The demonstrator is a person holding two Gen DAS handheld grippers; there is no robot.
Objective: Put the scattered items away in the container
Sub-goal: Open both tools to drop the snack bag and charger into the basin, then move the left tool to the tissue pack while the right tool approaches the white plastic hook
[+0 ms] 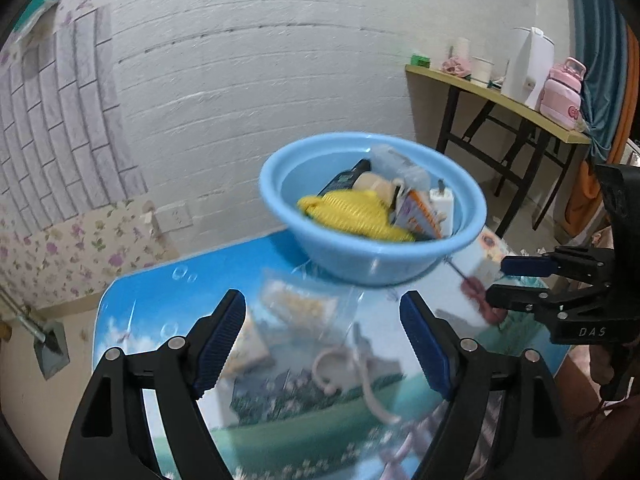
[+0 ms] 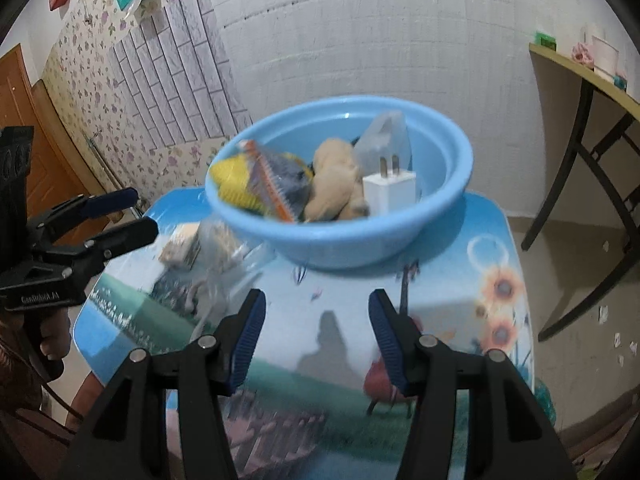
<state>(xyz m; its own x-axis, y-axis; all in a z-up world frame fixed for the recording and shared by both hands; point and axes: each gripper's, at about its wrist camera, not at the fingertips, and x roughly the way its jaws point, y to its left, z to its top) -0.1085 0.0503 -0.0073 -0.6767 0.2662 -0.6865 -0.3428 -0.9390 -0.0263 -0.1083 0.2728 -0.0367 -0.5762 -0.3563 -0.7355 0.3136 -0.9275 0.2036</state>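
A blue plastic basin stands on the picture-printed table. It holds a yellow mesh item, a white charger plug, a beige soft toy and snack packets. A clear bag of snacks and a pink cord lie on the table in front of my left gripper, which is open and empty above them. My right gripper is open and empty over bare table; it also shows in the left wrist view.
A small packet lies beside the clear bag. A side table with a white kettle and a pink bottle stands at the right by the brick-patterned wall. A wooden door is at the left.
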